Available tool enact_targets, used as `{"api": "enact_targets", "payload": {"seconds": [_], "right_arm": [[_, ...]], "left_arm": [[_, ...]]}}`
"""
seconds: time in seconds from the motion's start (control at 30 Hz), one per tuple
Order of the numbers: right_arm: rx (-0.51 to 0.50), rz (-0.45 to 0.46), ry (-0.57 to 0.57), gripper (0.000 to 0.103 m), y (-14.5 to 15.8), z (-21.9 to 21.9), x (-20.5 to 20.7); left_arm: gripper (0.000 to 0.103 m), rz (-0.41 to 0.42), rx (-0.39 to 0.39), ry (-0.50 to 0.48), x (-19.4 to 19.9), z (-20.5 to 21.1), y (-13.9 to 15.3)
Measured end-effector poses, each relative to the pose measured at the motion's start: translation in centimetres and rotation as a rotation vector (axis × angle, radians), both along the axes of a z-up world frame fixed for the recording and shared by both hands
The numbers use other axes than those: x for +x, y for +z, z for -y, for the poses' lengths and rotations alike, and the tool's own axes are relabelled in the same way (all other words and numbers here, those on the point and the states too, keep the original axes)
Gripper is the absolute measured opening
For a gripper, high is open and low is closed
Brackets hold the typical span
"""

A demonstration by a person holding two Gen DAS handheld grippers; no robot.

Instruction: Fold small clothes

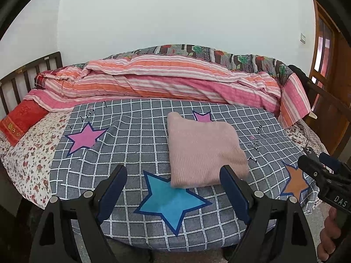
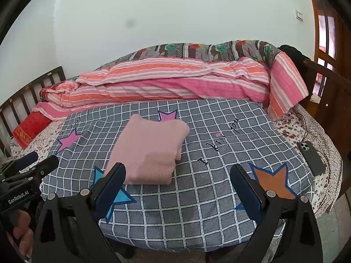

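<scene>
A pink knit garment (image 1: 204, 151) lies folded into a flat rectangle on the grey checked sheet with stars (image 1: 136, 135); it also shows in the right wrist view (image 2: 149, 151). My left gripper (image 1: 174, 171) is open and empty, held back near the bed's front edge, just short of the garment. My right gripper (image 2: 177, 171) is open and empty, held back from the bed to the right of the garment. It shows at the right edge of the left wrist view (image 1: 318, 164), and the left gripper shows at the left edge of the right wrist view (image 2: 33, 160).
A rolled pink and orange striped quilt (image 1: 164, 83) lies along the back of the bed. A red pillow (image 1: 19, 120) is at the far left. A phone (image 2: 311, 157) lies at the bed's right edge. Wooden rails (image 1: 28, 72) and a door (image 2: 329, 32) flank the bed.
</scene>
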State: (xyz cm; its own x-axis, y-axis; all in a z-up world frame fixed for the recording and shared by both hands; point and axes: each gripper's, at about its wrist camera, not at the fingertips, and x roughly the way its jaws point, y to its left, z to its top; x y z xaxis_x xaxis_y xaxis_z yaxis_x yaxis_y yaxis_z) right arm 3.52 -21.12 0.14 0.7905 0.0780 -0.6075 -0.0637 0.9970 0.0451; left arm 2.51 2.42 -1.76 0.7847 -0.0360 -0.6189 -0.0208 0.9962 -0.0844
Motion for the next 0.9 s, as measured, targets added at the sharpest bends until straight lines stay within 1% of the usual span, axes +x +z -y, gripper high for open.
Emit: {"api": "enact_targets", "payload": {"seconds": [0.67, 0.9], "right_arm": [[0.004, 0.003, 0.000, 0.095, 0.13, -0.09, -0.20], [0.003, 0.009, 0.000, 0.095, 0.59, -0.62, -0.42]], "left_arm": [[0.086, -0.004, -0.006, 0.007, -0.18, -0.40, -0.01], [0.086, 0.001, -0.007, 0.009, -0.30, -0.49, 0.24]]}}
